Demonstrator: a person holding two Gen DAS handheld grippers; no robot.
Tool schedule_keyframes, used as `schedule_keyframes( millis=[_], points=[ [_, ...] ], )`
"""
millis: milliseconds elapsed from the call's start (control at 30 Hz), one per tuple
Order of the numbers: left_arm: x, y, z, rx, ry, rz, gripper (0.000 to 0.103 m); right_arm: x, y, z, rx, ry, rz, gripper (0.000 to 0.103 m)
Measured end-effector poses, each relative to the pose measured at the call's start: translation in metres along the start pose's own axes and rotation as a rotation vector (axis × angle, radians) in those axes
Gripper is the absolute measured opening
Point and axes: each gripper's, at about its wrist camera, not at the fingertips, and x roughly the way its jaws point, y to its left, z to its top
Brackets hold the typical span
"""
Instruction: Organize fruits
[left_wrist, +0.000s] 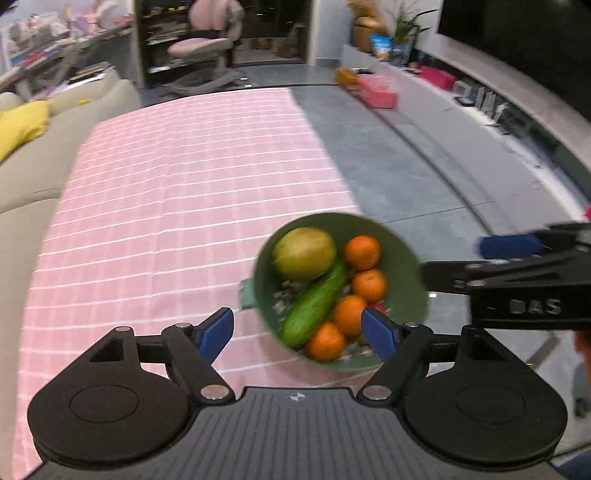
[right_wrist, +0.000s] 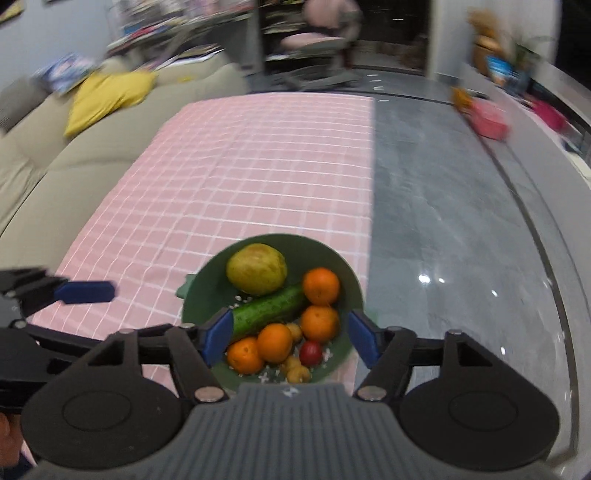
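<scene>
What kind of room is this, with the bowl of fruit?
Most likely a living room at home: a beige sofa with a yellow cushion sits beside the table's pink checked cloth, and a pink desk chair stands further back.

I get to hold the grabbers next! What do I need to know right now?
Left gripper: open, nothing between its fingers.
Right gripper: open too, holding nothing, above the near side of the bowl.
Green bowl: sits at the right edge of the pink checked cloth.
Inside it: a yellow-green fruit, a cucumber, four oranges and a few small red and yellow fruits.
Done: all the fruit in view is in the bowl; none lies on the cloth.
Left: probably nothing, unless more fruit waits out of view.
</scene>
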Motion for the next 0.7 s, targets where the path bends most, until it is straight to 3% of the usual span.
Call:
schedule_keyframes(
  millis=[233,700],
  points=[
    [-0.006,0.015,-0.015,-0.116,0.007,0.073,0.093,-0.002,-0.004,-0.039,0.141,-0.043,-0.075,0.068],
    [-0.010,0.002,-0.018,-0.078,0.001,0.077,0.094,0.012,-0.007,-0.047,0.139,-0.021,-0.062,0.068]
  ],
)
